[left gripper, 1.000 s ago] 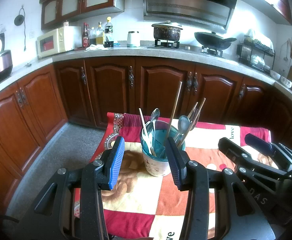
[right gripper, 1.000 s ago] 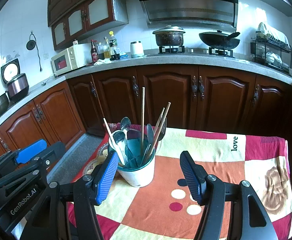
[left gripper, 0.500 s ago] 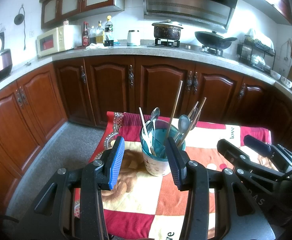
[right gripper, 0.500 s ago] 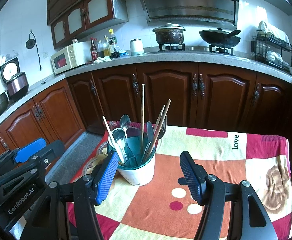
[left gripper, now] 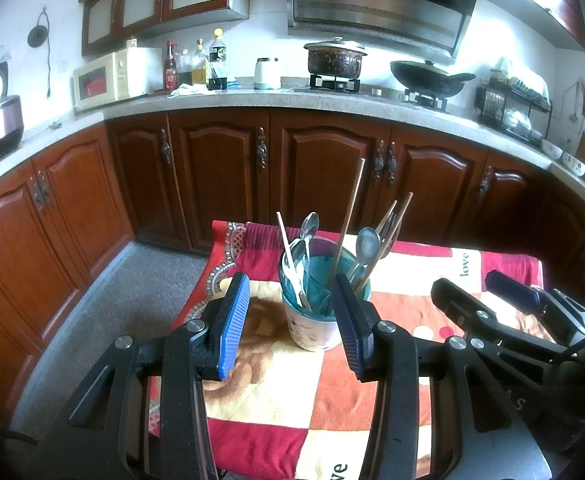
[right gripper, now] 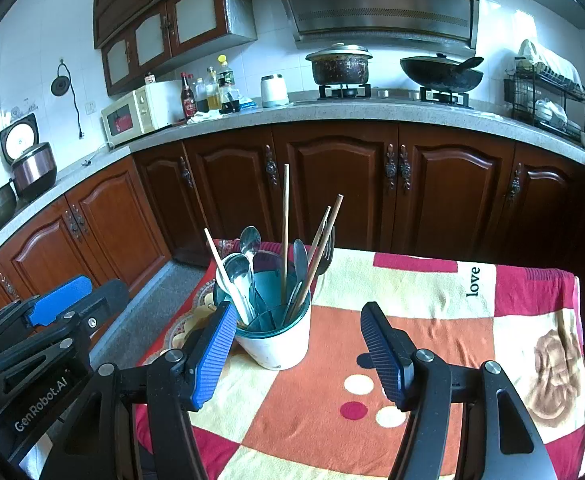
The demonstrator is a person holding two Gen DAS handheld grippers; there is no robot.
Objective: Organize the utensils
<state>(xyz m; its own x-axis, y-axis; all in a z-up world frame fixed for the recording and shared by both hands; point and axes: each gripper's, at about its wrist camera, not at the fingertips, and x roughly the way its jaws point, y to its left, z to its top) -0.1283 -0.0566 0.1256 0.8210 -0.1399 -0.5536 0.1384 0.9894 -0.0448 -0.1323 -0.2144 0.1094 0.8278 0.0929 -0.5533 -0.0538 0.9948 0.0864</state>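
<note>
A white utensil holder (left gripper: 311, 328) with a teal inner lining stands on the patchwork cloth (left gripper: 276, 396). It holds several metal spoons (left gripper: 366, 242), a fork and several wooden chopsticks (left gripper: 348, 216). My left gripper (left gripper: 290, 322) hangs open just short of the holder, nothing between its blue pads. The right gripper (right gripper: 298, 346) is open too, with the same holder (right gripper: 274, 340) just beyond its left pad and nothing gripped. Each gripper shows at the edge of the other's view: the right one (left gripper: 500, 300), the left one (right gripper: 80, 298).
The cloth (right gripper: 432, 320) covers a small table; its far and left edges drop to a grey floor (left gripper: 132, 292). Brown cabinets (left gripper: 312, 176) and a stone counter with a microwave (left gripper: 110, 76), bottles, a pot and a wok run behind.
</note>
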